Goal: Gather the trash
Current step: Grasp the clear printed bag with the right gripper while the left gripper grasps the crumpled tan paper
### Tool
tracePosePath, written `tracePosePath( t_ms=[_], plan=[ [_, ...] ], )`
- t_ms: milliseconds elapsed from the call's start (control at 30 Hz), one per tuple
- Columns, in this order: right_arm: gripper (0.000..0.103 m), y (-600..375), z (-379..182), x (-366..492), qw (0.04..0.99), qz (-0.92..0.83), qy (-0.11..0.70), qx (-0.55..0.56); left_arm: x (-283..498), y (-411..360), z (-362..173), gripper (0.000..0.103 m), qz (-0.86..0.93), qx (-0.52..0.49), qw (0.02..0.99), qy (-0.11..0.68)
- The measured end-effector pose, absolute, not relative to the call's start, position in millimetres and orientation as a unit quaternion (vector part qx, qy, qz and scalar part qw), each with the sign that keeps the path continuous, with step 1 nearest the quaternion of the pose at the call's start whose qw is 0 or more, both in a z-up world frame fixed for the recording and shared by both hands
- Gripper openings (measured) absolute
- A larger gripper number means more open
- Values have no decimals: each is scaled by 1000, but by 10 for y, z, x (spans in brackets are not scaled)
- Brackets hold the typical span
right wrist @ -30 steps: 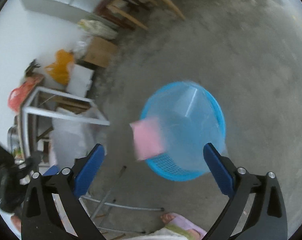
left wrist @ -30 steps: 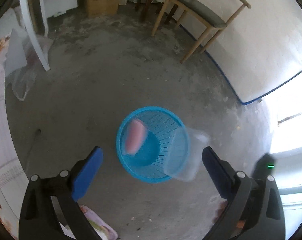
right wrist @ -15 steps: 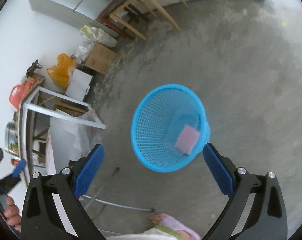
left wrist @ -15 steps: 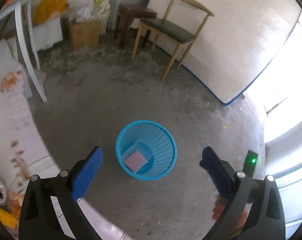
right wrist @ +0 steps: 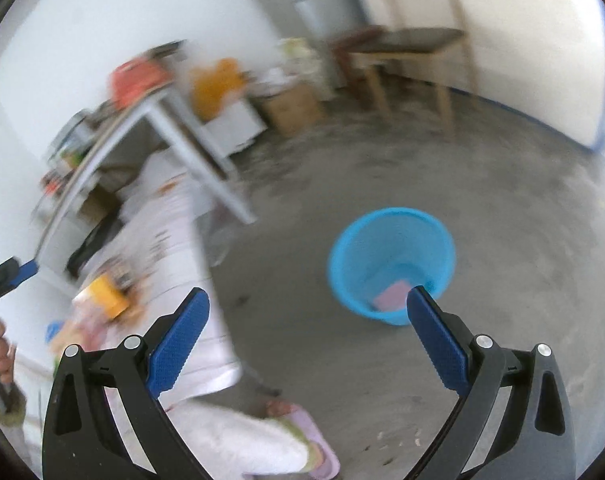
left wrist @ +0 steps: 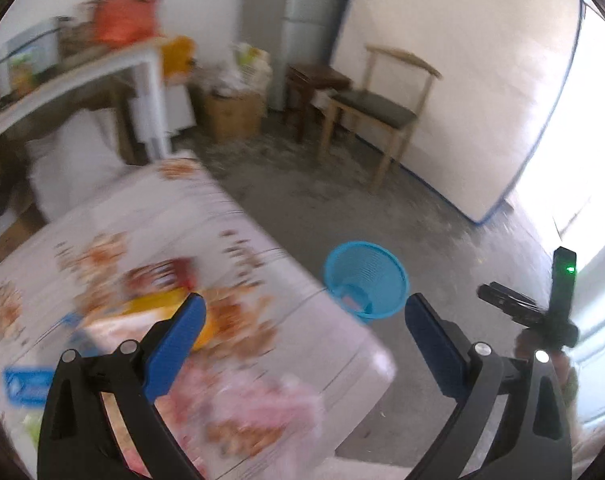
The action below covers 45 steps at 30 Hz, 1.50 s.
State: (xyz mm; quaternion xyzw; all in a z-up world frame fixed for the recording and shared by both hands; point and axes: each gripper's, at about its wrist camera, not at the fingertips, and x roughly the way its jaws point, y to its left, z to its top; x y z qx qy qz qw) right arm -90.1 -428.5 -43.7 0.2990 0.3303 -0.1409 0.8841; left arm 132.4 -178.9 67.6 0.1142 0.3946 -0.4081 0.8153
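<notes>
Left wrist view: my left hand-held gripper [left wrist: 304, 318] is spread wide, nothing between the blue pads. The round blue mesh plastic basket [left wrist: 365, 280] sits on the grey concrete floor [left wrist: 342, 204] just off the corner of the desk with the white floral cloth [left wrist: 230, 240], with a pink flat piece [left wrist: 348, 301] already inside. I judge part of the job done; a yellow wrapper [left wrist: 162, 306], a red packet [left wrist: 158, 276] and a blue-labelled pack [left wrist: 28, 384] remain on the desk. All badly blurred, so I can't identify them further.

Right wrist view: my right hand-held gripper [right wrist: 306, 318] is wide apart too, empty. The basket's near wall hides most of its bottom; only the pink piece shows. The desk is smeared by motion and its left part is cut off.
</notes>
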Motion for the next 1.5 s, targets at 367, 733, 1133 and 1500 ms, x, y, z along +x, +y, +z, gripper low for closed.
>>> tracePosePath(
  t_ms=[367,733,1133,1500],
  plan=[
    [92,-2602,-85,-242,925,143,351,25,734,-357,318,97,-358,58,853,376],
    [90,-1788,-563,475,819,281,455,-208,523,-103,-194,97,-314,68,867,381],
    [56,-1714,-1019,694,782,281,509,-227,804,59,-349,78,-294,31,859,418],
    [37,-2087,-1040,603,828,168,516,-140,995,-30,-189,76,-284,44,875,390]
  ],
)
